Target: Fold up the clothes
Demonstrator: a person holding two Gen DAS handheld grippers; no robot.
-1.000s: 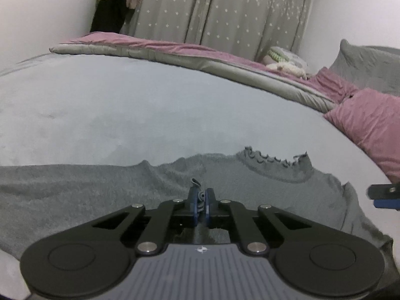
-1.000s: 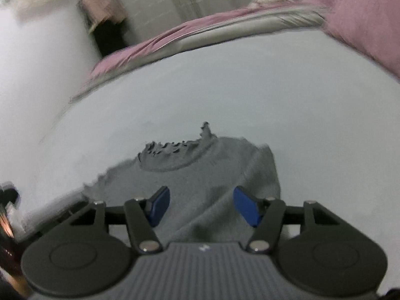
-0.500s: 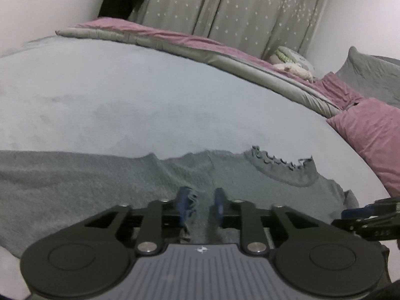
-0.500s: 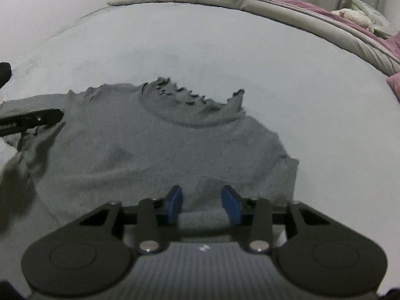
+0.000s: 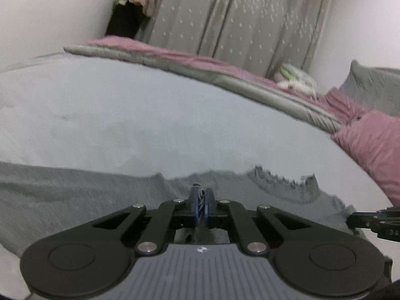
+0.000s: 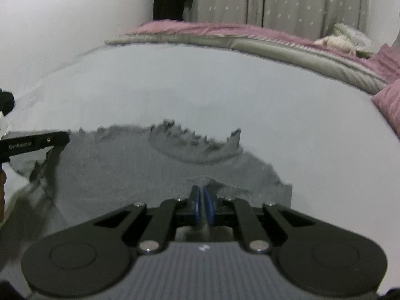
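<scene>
Grey sweater (image 6: 140, 175): flat on bed (image 6: 225, 95), near edge, unfolded. Left gripper (image 5: 200, 197), right gripper (image 6: 202, 201): jaws pinched on sweater. All folds pending.

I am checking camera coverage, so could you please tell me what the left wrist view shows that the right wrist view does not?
Only the left wrist view shows the sweater's long sleeve running off to the left and a grey pillow. Only the right wrist view shows the sweater's right edge. Both show the grey sweater on the bed, its ragged collar, the curtain, and both tongs, left and right, shut on sweater fabric.
</scene>
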